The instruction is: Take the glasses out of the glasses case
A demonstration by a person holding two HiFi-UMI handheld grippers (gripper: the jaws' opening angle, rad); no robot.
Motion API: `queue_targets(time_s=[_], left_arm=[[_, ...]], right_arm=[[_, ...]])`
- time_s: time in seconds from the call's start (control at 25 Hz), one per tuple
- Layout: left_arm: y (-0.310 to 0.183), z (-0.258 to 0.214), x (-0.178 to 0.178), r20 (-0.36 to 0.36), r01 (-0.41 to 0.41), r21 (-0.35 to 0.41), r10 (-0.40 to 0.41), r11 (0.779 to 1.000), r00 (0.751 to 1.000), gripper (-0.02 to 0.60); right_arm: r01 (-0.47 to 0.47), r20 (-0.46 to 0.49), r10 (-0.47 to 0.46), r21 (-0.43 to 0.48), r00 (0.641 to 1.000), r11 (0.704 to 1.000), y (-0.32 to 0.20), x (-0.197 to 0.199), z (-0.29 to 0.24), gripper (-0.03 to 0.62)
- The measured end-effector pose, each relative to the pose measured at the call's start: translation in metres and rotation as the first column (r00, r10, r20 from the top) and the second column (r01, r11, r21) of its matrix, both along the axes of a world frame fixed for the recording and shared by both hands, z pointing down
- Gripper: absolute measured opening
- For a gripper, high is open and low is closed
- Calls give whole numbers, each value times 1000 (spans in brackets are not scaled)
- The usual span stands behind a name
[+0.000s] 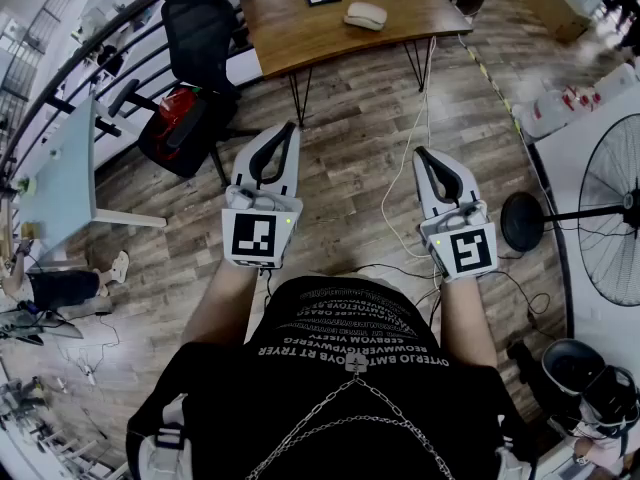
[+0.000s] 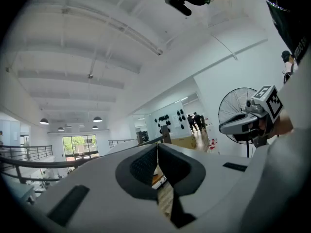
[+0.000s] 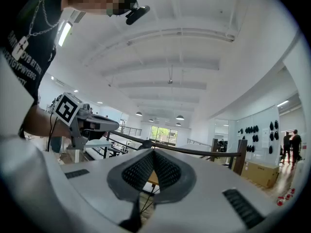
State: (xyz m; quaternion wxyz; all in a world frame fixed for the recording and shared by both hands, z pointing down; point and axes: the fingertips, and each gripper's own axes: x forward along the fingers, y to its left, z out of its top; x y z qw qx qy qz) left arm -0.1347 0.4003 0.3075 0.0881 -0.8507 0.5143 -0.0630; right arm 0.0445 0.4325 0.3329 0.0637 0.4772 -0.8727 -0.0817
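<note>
Both sets of jaws are pressed together with nothing in them, left gripper (image 1: 288, 130) and right gripper (image 1: 422, 155). The case (image 1: 365, 15) looks shut and sits on the bench (image 1: 290, 33), well away. Risk imo: go in without spreading the jaws and you just shove it off the edge.

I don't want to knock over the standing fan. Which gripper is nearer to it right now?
Right. The right gripper is held just left of the fan, near its base. The left gripper is farther off, on the right gripper's other side, nearer the black chair.
</note>
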Motion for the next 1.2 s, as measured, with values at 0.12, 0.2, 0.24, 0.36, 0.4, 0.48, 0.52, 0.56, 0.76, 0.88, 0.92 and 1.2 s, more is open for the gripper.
queue_targets(time_s=[0.12,0.2,0.24,0.36,0.4,0.48,0.52,0.56,0.76,0.88,0.92,1.2], left_arm=[[15,-2,-28,-7,19,2,-19,1000,1000,29],[28,2,-47,-4,26,-4,-26,1000,1000,29],[34,5,-58,-4,30,-8,-30,1000,1000,29],[52,14,-95,-18,45,-27,-46,999,999,29],[57,18,-105,-23,50,-41,-51,998,998,29],[66,25,-121,-34,53,-62,-55,997,998,29],[70,27,-126,-40,50,-65,-52,997,998,29],[72,28,-129,-45,45,-63,-48,997,998,29],[79,27,-144,-62,33,-44,-35,999,997,29],[82,31,-150,-67,29,-62,-33,998,997,29],[82,34,-149,-63,24,-70,-29,997,998,29],[51,60,-115,-36,-6,-108,2,994,999,29]], right_arm=[[11,4,-11,6,1000,1000,8,-21,-4,15],[4,21,-4,2,1000,1000,16,-33,-4,15],[-3,32,3,-3,999,1000,20,-39,-3,15],[-34,48,35,-29,998,999,35,-58,3,15],[-47,46,48,-39,998,998,41,-64,6,15],[-70,42,73,-64,996,995,53,-72,13,15],[-76,41,79,-77,996,994,58,-76,15,15],[-78,39,82,-88,996,993,61,-81,18,15],[-80,46,85,-101,995,992,72,-97,21,15],[-86,56,93,-112,994,990,78,-100,19,15],[-91,60,98,-116,993,989,79,-98,20,15],[-140,107,163,-196,981,971,46,-55,53,15]])
